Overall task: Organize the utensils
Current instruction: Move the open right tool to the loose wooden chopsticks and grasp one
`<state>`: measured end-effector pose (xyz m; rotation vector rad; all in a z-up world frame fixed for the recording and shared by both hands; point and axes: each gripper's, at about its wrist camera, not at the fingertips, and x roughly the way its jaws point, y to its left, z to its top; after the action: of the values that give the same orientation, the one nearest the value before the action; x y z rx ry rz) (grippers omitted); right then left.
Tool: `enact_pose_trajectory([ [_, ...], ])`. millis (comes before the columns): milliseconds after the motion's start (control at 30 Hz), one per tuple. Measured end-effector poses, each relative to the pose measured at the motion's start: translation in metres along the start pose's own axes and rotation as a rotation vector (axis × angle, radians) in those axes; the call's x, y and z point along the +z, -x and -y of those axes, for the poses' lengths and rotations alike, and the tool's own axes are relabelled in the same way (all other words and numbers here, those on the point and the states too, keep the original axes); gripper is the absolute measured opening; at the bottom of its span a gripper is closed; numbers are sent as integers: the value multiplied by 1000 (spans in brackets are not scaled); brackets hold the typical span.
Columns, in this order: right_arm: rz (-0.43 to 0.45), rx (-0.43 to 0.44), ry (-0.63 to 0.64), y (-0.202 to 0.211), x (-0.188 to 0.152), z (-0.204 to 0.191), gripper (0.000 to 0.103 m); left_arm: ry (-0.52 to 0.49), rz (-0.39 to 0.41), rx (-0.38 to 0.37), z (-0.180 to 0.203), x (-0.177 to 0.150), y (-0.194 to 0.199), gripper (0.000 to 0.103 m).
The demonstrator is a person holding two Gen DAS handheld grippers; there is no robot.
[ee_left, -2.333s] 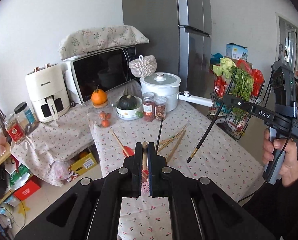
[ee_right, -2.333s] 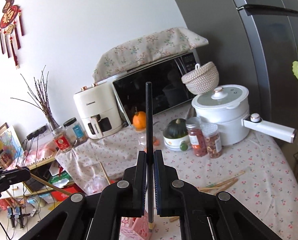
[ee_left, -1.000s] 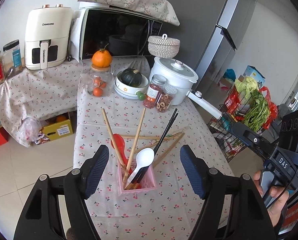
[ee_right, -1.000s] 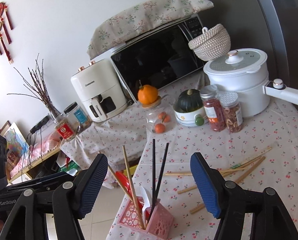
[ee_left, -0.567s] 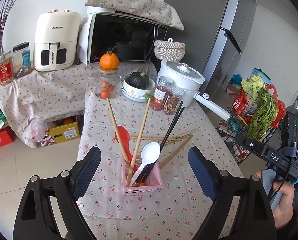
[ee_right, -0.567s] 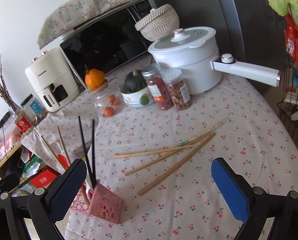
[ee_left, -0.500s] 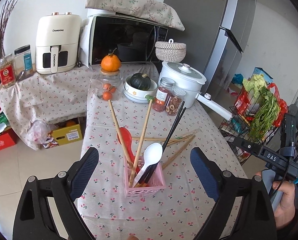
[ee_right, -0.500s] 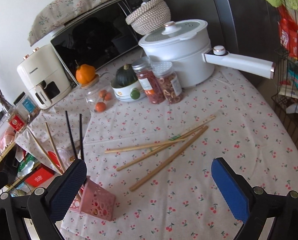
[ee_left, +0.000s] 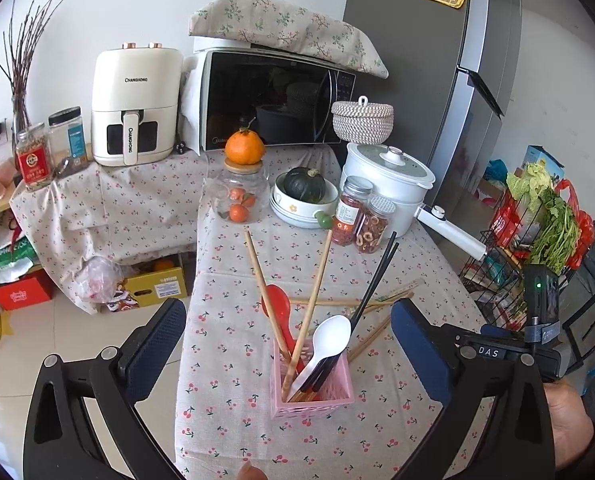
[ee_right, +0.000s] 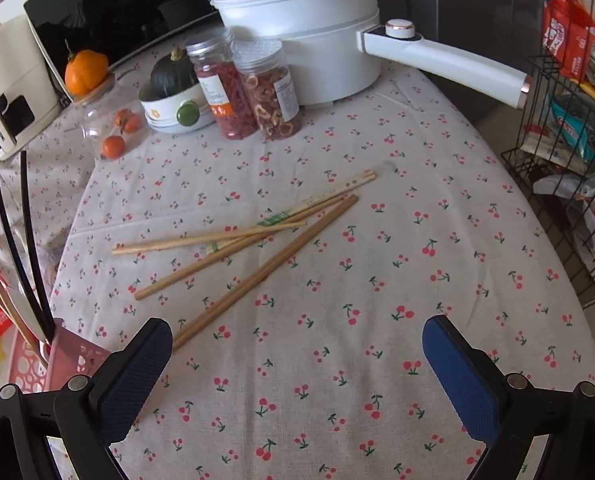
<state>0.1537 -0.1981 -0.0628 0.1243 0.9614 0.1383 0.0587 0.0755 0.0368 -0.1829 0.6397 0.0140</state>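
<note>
A: The kitchen table under its cherry-print cloth [ee_right: 377, 280] is carrying the whole scene, with a black-fronted microwave [ee_left: 273, 104] and a cream air fryer [ee_left: 135, 108] standing at the far side against the white wall, and a grey fridge [ee_left: 437, 80] rising at the far right.

B: And the utensils?

A: Loose wooden chopsticks [ee_right: 253, 236] are lying flat mid-table, their long axes running from near left to far right and crossing one another. The pink perforated plastic holder [ee_left: 311, 380] is sitting near the table's front edge, left of them. In it, two wooden chopsticks [ee_left: 317, 284] are standing and splaying apart, a black pair [ee_left: 373, 284] is leaning to the far right, and a white plastic spoon [ee_left: 329, 340] and a red one [ee_left: 277, 304] are resting bowl-up.

B: The claws?

A: The left gripper [ee_left: 289, 344] is hanging above the holder, jaws spread wide and just finishing opening, pads clear of everything. The right gripper [ee_right: 297, 360] is pointing steeply down at bare cloth just near of the loose sticks, jaws likewise wide, nothing between them.

B: Anything else?

A: A white lidded pot with a long handle [ee_right: 309, 20], two clear jars of dried food [ee_right: 249, 88] and a dark squash in a white bowl [ee_right: 173, 76] are crowding the far end.
</note>
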Motion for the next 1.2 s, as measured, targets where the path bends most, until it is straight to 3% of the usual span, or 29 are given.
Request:
enact_pose_trajectory([
  [233,-85,-47,54,-34,16,-8,103,41,14,33,-11,4,-2,103],
  [533,-187,-54,-92,-72,22,22,103,22,-11,24,-9,3,-7,103],
  [700,-172,-57,-161,-75,28,42,103,18,-21,6,-8,2,-11,103],
  [800,-192,-63,-233,-87,29,58,92,11,-14,1,-8,2,-13,103],
  [867,-206,-48,-269,-96,29,66,73,12,-13,1,-8,2,-14,103],
  [967,-205,-6,-305,-108,32,69,54,23,-15,-3,-9,3,-15,103],
  [1067,-206,29,-299,-121,36,59,44,32,-20,-5,-11,4,-17,103],
  [1200,-211,48,-285,-140,45,40,42,24,-42,13,-13,3,-22,103],
])
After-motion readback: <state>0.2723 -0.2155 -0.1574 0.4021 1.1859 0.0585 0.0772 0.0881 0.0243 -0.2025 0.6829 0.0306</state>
